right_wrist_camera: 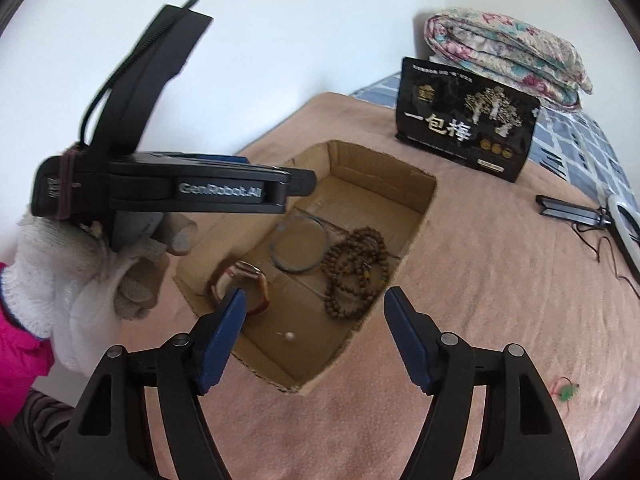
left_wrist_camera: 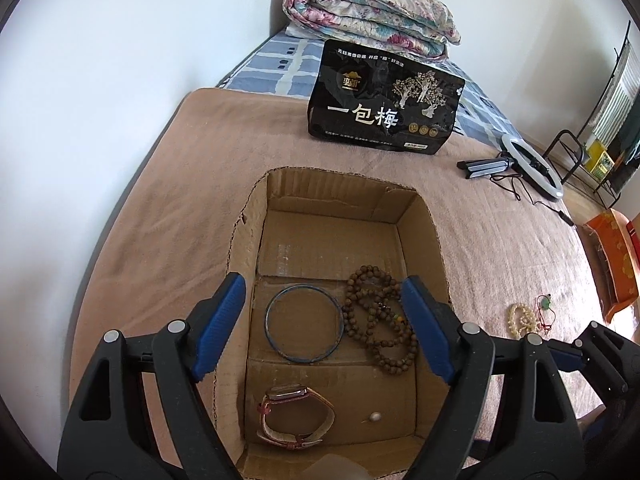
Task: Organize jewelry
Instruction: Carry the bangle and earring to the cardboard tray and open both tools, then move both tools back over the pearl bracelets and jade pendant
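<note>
An open cardboard box [left_wrist_camera: 430, 240] [right_wrist_camera: 416, 224] lies on the pink blanket. Inside it are a blue bangle [left_wrist_camera: 303, 323] [right_wrist_camera: 298, 246], a coil of brown wooden beads [left_wrist_camera: 378, 320] [right_wrist_camera: 354, 272], a watch with a tan strap [left_wrist_camera: 296, 416] [right_wrist_camera: 244, 280] and a small pearl [left_wrist_camera: 375, 417] [right_wrist_camera: 289, 336]. My left gripper [left_wrist_camera: 323, 284] hangs open over the box, empty. My right gripper [right_wrist_camera: 316, 292] is open and empty at the box's near corner. On the blanket to the right lie a cream bead bracelet [left_wrist_camera: 522, 320] and a green pendant on red cord [left_wrist_camera: 544, 302] [right_wrist_camera: 568, 392].
A black snack bag [left_wrist_camera: 384, 100] [right_wrist_camera: 464, 120] stands behind the box, with a folded floral quilt [left_wrist_camera: 368, 12] [right_wrist_camera: 508, 52] beyond. A ring light on a small tripod [left_wrist_camera: 532, 164] [right_wrist_camera: 576, 212] lies at the right. A gloved hand [right_wrist_camera: 80, 264] holds the left gripper. An orange box [left_wrist_camera: 616, 264] sits beside the bed.
</note>
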Available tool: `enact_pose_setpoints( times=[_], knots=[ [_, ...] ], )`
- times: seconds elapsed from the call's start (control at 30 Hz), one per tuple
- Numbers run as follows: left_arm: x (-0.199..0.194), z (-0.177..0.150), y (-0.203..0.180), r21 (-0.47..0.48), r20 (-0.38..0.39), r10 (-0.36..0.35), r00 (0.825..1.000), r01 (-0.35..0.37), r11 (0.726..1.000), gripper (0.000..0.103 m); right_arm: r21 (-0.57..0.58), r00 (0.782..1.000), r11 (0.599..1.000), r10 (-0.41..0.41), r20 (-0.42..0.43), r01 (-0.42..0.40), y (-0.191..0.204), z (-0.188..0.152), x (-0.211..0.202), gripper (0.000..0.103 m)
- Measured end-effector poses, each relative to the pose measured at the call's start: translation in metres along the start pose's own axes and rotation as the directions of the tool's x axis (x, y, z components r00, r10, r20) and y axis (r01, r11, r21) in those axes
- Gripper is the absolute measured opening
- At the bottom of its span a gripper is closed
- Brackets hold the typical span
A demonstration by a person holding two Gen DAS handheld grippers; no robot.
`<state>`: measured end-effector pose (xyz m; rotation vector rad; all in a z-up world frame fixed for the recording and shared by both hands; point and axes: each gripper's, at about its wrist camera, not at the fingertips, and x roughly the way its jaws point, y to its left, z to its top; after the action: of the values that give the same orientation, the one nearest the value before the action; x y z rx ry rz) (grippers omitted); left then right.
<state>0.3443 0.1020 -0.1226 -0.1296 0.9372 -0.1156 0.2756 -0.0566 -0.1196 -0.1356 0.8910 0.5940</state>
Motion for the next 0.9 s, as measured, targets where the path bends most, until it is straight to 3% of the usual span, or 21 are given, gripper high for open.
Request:
enact_pose_setpoints(
  times=[0.53,0.9],
  knots=[
    [-0.022,0.0,-0.022,0.046,0.065,0.0,0.998,-0.003,0.999,0.082,0.027,0.999,0.999,-0.039,0.024,0.038,-0.022,-0.011,-0.03,0.072],
    [-0.044,-0.007,-0.068,0.124,0.126,-0.081,0.989,0.065,0.99,0.082,0.14,0.991,0.982,-0.132,0.039,0.125,-0.088,-0.033,-0.075,0.072]
  ],
)
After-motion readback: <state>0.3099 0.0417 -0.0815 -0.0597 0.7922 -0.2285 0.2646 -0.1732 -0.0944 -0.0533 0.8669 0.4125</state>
